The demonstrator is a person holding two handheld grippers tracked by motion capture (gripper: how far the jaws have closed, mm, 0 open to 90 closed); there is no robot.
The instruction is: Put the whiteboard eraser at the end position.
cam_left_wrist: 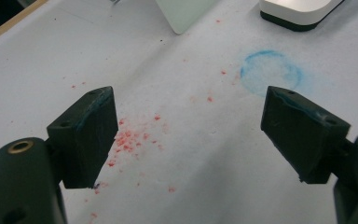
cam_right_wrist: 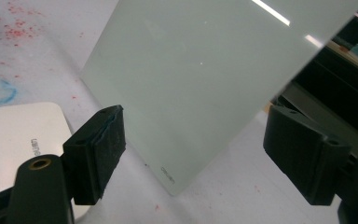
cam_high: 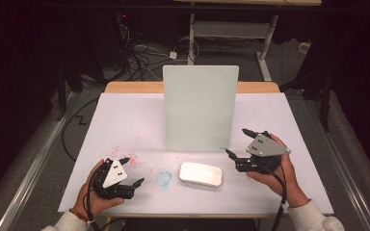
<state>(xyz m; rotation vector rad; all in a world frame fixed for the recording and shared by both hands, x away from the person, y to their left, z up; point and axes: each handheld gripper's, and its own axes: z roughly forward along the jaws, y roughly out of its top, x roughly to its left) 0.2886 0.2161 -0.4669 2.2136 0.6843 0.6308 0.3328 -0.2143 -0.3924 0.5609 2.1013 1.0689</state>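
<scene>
A pale green glass board stands upright at the middle of the table; it also rises ahead in the right gripper view. A white rounded case lies flat in front of it and sits at the lower left of the right gripper view. My right gripper is open to the right of the case, held off the table, with nothing between its fingers. My left gripper is open at the front left, over red crumbs, beside a blue ring mark.
White paper covers the table, with its wooden back edge showing. Red specks and the blue ring stain the paper near my left gripper. Cables and a desk frame lie on the dark floor behind.
</scene>
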